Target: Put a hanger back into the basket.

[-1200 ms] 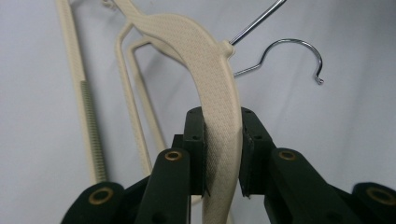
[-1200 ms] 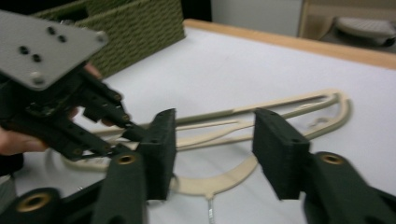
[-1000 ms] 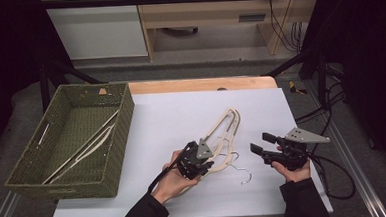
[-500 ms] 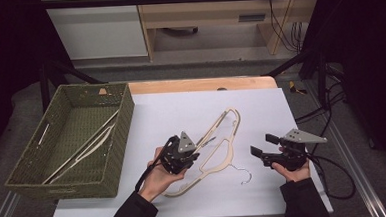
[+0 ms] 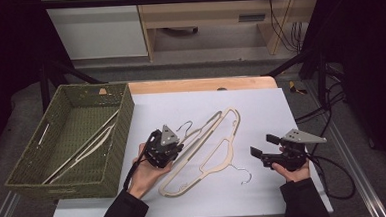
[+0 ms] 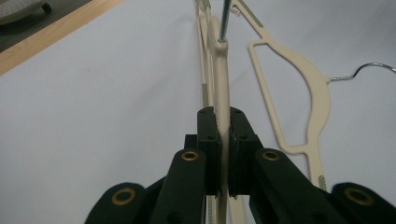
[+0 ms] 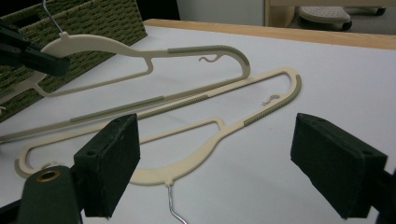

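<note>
L gripper [image 6: 223,154], black two-jaw tool, bottom centre of its own view: jaws clamped on the thin edge of a cream plastic clothes hanger [image 6: 220,84] w/ a wire hook, pads tight on both sides. The hanger runs edge-on up the frame, so its shape is hard to read there; the lower end is cut off behind the jaws. In the high view the same gripper [image 5: 164,149] sits centre-left, hanger [image 5: 202,133] tilted up off the white table sheet [image 5: 261,105].

R gripper [image 7: 215,163]: jaws have just been opening, now wide apart w/ nothing between them, square black pads at lower left and lower right of its view. Beyond them a second cream plastic hanger [image 7: 219,128] lies flat mid-frame, ribbed grey-green grip strips on its shoulders, wire hook cut off at the bottom edge.

Green woven rectangular basket [image 5: 33,162], left of the high view, holds pale hangers [image 5: 85,146] lying diagonally; count hard to make out.
</note>
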